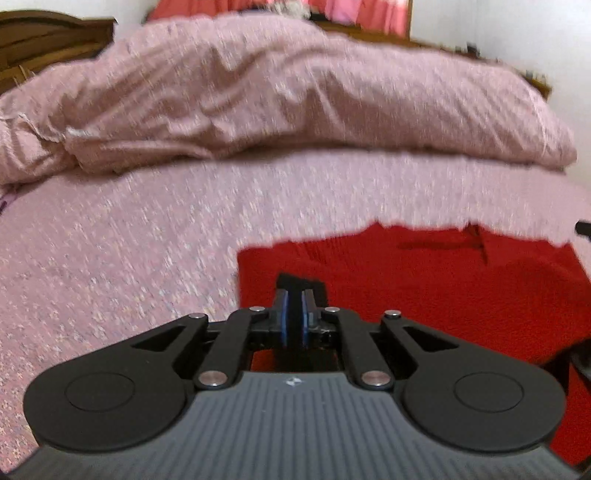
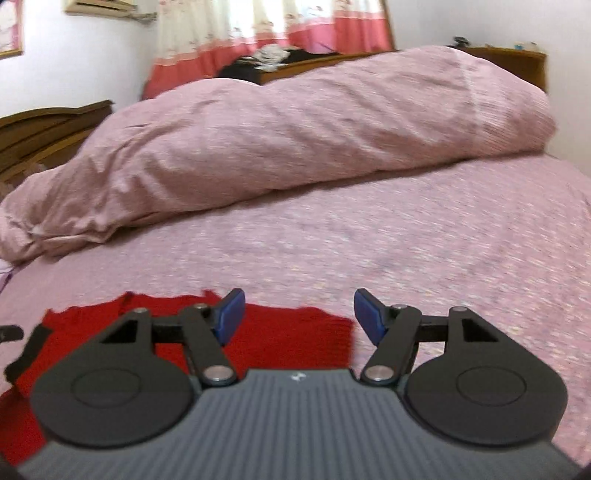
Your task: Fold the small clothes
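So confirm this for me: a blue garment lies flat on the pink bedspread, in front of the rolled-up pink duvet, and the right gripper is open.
One thing is wrong: the garment is red, not blue, as the right wrist view shows. The rest holds: it lies flat on the pink bedspread, in front of the rolled-up pink duvet, and the right gripper is open.

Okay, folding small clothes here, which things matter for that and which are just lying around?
For the job:
- red garment, spread flat on the bed
- left gripper, shut, over the garment
- right gripper, open, nothing between its pads

Just lying about:
- pink duvet, bunched up at the back
- bedsheet
- curtain
- headboard
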Action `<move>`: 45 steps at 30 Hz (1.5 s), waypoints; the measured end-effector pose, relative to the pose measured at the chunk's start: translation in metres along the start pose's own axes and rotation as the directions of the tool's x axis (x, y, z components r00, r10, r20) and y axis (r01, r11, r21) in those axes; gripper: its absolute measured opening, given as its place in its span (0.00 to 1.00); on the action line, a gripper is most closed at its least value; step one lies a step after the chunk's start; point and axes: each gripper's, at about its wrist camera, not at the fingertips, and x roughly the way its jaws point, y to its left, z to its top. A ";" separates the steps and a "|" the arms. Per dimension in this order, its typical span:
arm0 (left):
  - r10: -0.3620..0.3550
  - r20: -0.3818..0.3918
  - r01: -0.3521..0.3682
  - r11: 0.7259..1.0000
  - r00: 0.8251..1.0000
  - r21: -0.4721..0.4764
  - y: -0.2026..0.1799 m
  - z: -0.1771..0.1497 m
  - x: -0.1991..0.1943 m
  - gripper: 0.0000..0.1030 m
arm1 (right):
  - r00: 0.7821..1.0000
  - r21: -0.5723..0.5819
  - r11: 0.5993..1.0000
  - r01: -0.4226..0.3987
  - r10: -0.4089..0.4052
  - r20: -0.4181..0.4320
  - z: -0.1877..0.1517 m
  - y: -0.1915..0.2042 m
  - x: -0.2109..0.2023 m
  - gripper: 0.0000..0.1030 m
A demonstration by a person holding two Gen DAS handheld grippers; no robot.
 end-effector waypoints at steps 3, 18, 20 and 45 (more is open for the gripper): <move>-0.011 -0.070 0.012 1.000 0.997 0.016 -0.005 -0.004 0.014 0.24 | 1.000 0.015 1.000 0.021 -0.021 -0.018 -0.007 -0.009 0.000 0.65; 0.056 0.033 -0.058 0.997 0.998 0.049 -0.012 -0.009 0.008 0.54 | 0.998 -0.002 1.000 0.004 -0.004 -0.065 -0.026 -0.002 0.004 0.65; 0.042 0.013 -0.042 0.998 0.999 0.047 -0.009 -0.007 0.010 0.54 | 0.998 0.002 1.000 -0.005 0.006 -0.067 -0.027 -0.001 0.005 0.65; 0.117 0.054 -0.122 0.988 0.992 0.092 -0.016 0.000 0.020 0.07 | 1.000 -0.080 0.997 -0.003 0.004 0.005 -0.031 0.023 -0.008 0.65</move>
